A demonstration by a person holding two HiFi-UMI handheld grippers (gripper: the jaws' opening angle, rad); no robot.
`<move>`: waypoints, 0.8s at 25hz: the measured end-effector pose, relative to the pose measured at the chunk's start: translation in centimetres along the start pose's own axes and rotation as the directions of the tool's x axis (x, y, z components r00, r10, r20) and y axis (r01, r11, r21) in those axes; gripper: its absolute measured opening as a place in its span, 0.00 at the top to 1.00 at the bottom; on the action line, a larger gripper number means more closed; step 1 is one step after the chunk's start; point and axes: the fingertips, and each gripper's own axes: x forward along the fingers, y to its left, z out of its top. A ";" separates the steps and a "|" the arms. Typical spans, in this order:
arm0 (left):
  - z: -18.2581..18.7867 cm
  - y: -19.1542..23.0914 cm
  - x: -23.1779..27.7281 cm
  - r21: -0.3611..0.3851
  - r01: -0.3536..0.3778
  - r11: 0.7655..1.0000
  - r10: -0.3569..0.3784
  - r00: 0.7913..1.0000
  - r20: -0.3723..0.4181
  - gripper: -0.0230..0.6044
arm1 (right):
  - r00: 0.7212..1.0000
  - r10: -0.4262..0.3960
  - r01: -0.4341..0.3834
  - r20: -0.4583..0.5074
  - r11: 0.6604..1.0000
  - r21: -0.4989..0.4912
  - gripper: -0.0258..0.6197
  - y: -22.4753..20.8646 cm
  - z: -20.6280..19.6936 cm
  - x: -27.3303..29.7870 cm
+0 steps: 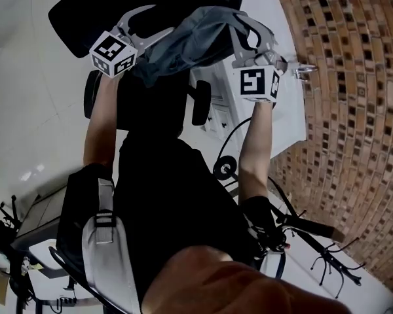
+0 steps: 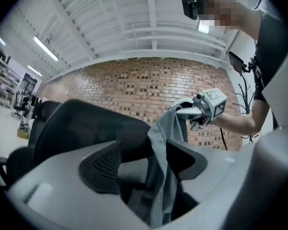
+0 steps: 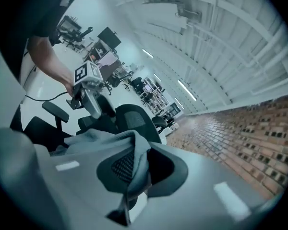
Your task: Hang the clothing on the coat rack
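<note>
A black office chair (image 2: 77, 126) stands behind. The right claw (image 3: 134, 169) pinches the grey clothing (image 3: 101, 140), which hangs loose inside the open left claw (image 2: 145, 162).

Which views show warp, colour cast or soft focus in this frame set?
Head view: strong barrel warp, the brick wall bows; an out-of-focus skin-toned blur fills the bottom edge. Left gripper view: dark corners, ceiling lamps glare, near jaws soft, grey garment sharper. Right gripper view: teal cast, dark corners, jaws and garment at the lens soft.

Black office chair (image 1: 78, 15) (brick wall (image 1: 354, 110) beside)
</note>
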 end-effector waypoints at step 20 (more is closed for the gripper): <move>8.7 -14.0 -6.2 -0.063 0.414 0.908 -0.366 0.858 0.361 0.94 | 0.967 -0.213 0.235 -0.136 0.957 0.169 0.92 4.4 1.8 -20.4</move>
